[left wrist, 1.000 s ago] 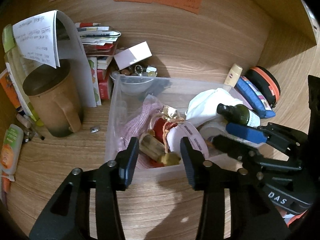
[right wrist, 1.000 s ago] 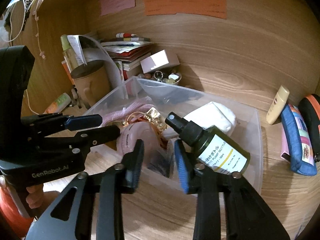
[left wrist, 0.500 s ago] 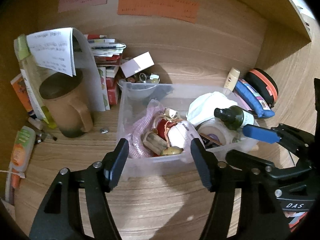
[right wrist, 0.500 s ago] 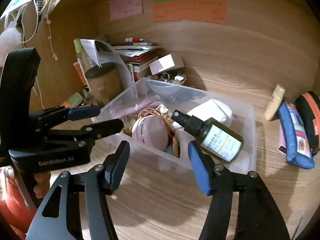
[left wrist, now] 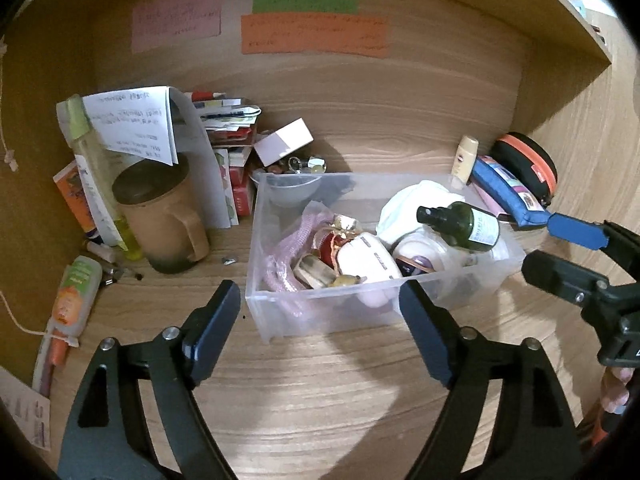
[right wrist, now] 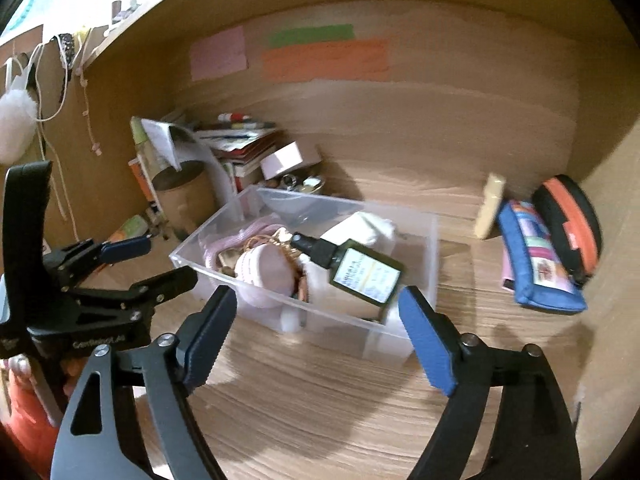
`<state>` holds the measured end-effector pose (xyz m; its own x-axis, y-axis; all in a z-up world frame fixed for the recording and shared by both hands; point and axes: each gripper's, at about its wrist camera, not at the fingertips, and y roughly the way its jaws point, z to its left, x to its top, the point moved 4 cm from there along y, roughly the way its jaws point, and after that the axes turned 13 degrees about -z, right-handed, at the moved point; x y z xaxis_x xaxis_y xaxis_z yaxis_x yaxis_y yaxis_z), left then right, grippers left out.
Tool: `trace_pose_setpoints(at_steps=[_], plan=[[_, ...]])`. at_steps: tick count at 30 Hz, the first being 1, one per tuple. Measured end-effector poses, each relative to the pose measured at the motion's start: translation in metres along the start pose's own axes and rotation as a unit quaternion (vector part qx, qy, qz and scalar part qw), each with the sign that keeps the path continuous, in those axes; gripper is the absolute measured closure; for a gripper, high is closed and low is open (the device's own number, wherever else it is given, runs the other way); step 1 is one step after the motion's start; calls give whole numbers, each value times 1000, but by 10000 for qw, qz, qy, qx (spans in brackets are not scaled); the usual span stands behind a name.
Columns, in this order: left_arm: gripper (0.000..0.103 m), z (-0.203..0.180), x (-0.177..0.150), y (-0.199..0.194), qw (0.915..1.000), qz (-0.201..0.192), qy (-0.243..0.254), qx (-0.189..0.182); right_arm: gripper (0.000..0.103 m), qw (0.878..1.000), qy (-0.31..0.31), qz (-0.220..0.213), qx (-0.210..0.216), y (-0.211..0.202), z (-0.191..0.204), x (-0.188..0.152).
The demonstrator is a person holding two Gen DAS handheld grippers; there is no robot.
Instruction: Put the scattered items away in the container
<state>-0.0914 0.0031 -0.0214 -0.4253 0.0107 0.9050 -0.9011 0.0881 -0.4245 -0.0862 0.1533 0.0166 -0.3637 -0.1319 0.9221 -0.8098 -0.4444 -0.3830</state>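
Wooden desk (left wrist: 320, 400), in a nook with paper notes (left wrist: 314, 34) stuck on the back wall. Left to right:

- Left edge: orange-green tube (left wrist: 74, 292) lying flat, tall yellow bottle (left wrist: 100, 200) upright behind it.
- Brown mug (left wrist: 160, 216) just left of the bin, folded printed sheet (left wrist: 132, 124) hanging over its rim.
- Back left corner: stack of books (left wrist: 230, 128), small white box (left wrist: 284, 142) tilted on a bowl of trinkets (left wrist: 292, 168).
- Clear plastic bin (left wrist: 360, 308) mid-desk. Contents: pink mesh pouch (left wrist: 288, 248) at left end, red-and-gold trinket (left wrist: 336, 236), round pink case (left wrist: 368, 260) leaning on the front wall, white cloth (left wrist: 416, 204) at the back, tape roll (left wrist: 420, 252), dark green spray bottle (left wrist: 464, 222) lying tilted on top at the right end, nozzle pointing left.
- Right of bin, on the desk: cream tube (left wrist: 464, 156) leaning on the back wall, blue pencil case (left wrist: 508, 196), black-orange zip case (left wrist: 528, 160) against the right wall.

Left gripper (left wrist: 320, 332) and right gripper (right wrist: 316, 338): both hover in front of the bin's front wall, jaws wide apart and just been opening, nothing between them.
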Motion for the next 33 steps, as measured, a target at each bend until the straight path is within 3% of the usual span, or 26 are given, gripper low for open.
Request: trace_pose_setpoints(at_steps=[12, 15, 33], plan=[[20, -4, -3, -23, 9996, -208, 48, 164, 18, 9999, -28, -108, -69, -24, 6, -10], [6, -4, -3, -31, 9992, -342, 76, 204, 18, 9999, 14, -73, -73, -25, 4, -14], [5, -11, -3, -38, 9986, -466, 177, 163, 18, 9998, 112, 134, 1, -19, 5, -24]])
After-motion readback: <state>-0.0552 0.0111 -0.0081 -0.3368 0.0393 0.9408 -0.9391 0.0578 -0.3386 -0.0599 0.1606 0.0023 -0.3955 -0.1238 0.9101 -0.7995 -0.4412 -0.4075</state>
